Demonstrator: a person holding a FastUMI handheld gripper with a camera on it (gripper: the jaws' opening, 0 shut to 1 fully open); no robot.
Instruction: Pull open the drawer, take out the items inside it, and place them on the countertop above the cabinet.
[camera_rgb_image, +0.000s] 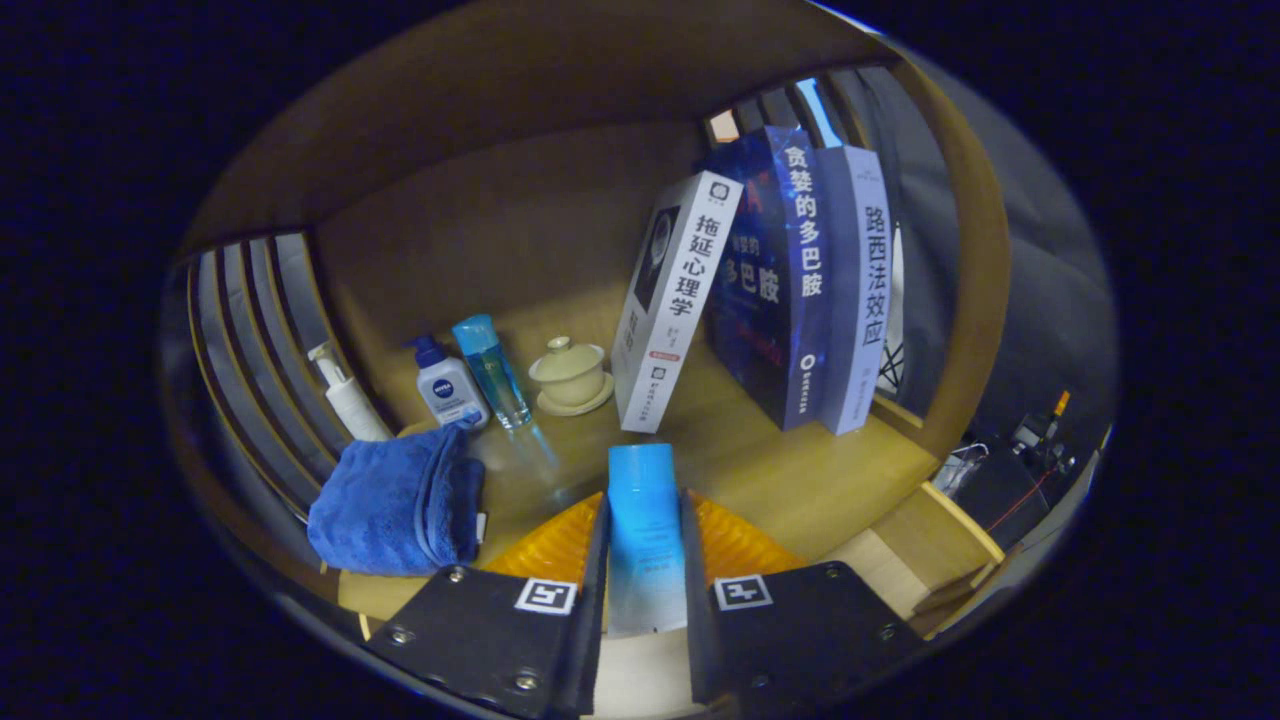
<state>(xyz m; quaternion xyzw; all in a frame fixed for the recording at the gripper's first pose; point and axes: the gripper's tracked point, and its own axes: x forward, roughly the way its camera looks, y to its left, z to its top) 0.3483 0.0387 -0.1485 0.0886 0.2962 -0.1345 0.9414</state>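
Both fingers of the gripper (645, 535) clamp a blue tube (641, 520); lower it upright onto bare countertop (800, 480) near the front edge, clear of the towel (395, 500).

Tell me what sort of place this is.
Probably a home-style wooden shelf nook: upright books, toiletry bottles beside a folded blue towel. The gripper is shut on a blue tube.

Your gripper (645, 540) clamps a blue tube (642, 520) between both fingers above the countertop (800, 480); folded blue towel (395, 505) lies left, books (790, 290) stand beyond
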